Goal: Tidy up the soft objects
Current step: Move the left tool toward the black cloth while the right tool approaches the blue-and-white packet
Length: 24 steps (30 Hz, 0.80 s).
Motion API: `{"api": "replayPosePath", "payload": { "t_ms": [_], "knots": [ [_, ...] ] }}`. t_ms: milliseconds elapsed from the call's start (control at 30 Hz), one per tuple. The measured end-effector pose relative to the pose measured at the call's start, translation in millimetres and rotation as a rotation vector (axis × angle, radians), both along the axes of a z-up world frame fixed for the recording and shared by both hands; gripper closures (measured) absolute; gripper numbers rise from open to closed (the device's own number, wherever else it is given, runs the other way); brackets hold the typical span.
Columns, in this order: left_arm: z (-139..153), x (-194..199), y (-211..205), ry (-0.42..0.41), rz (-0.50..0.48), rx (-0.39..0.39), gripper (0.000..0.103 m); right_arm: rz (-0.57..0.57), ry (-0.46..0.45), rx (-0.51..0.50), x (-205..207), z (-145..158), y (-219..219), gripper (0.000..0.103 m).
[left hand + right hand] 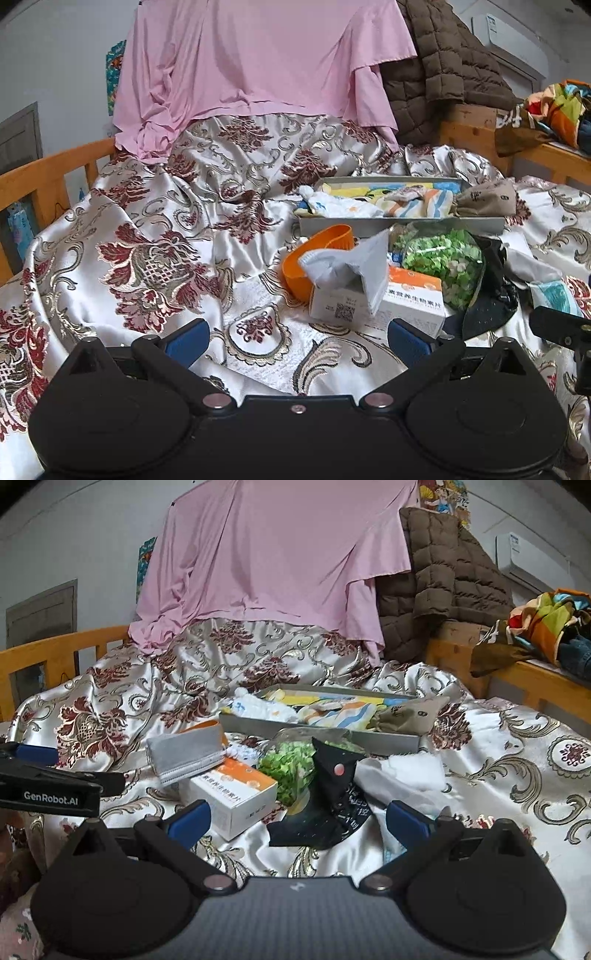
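A grey tray (399, 223) (317, 734) on the floral bedspread holds patterned cloths (373, 205) (332, 710) and a brown pouch (484, 201) (410, 714). In front of it lie a grey face mask (351, 266) (188, 755) on a white-and-orange box (402, 299) (232, 794), an orange band (317, 254), a bag of green bits (443, 264) (288, 771) and a black cloth (487, 295) (332, 797). My left gripper (299, 339) is open, short of the box. My right gripper (297, 819) is open, just before the black cloth.
A pink sheet (258, 70) (273, 561) and a brown quilted jacket (443, 66) (436, 579) hang at the back. Wooden bed rails (55, 173) (532, 679) run along both sides. Colourful clothes (550, 624) pile on the right rail. White wrappers (406, 771) lie right of the black cloth.
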<state>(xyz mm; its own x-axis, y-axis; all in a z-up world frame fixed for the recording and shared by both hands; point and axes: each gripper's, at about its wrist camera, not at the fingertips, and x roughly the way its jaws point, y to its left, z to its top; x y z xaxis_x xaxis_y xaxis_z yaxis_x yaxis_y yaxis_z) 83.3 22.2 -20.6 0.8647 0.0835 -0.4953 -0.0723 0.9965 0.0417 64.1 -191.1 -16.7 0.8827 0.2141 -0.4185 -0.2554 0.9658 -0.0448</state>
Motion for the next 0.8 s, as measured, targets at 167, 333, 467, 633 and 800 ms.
{"api": "replayPosePath", "payload": {
  "t_ms": [167, 333, 467, 633, 800],
  "knots": [
    [-4.3, 2.7, -3.2, 0.011, -0.019, 0.009, 0.001, 0.011, 0.026, -0.001, 3.5, -4.1, 0.9, 0.0],
    [-6.9, 4.7, -4.7, 0.012, -0.033, 0.018, 0.001, 0.018, 0.041, -0.024, 4.9, -7.1, 3.7, 0.0],
    [-7.2, 6.4, -5.3, 0.013, -0.047, 0.024, 0.001, -0.006, 0.052, -0.04, 6.3, -7.9, 1.7, 0.0],
    [-5.6, 8.2, -11.2, -0.01, -0.089, 0.05, 0.001, -0.042, 0.064, -0.046, 8.5, -7.6, -3.7, 0.0],
    [-1.7, 11.3, -19.9, -0.033, -0.144, 0.068, 0.001, -0.057, 0.07, -0.063, 9.3, -6.0, -6.7, 0.0]
  ]
}}
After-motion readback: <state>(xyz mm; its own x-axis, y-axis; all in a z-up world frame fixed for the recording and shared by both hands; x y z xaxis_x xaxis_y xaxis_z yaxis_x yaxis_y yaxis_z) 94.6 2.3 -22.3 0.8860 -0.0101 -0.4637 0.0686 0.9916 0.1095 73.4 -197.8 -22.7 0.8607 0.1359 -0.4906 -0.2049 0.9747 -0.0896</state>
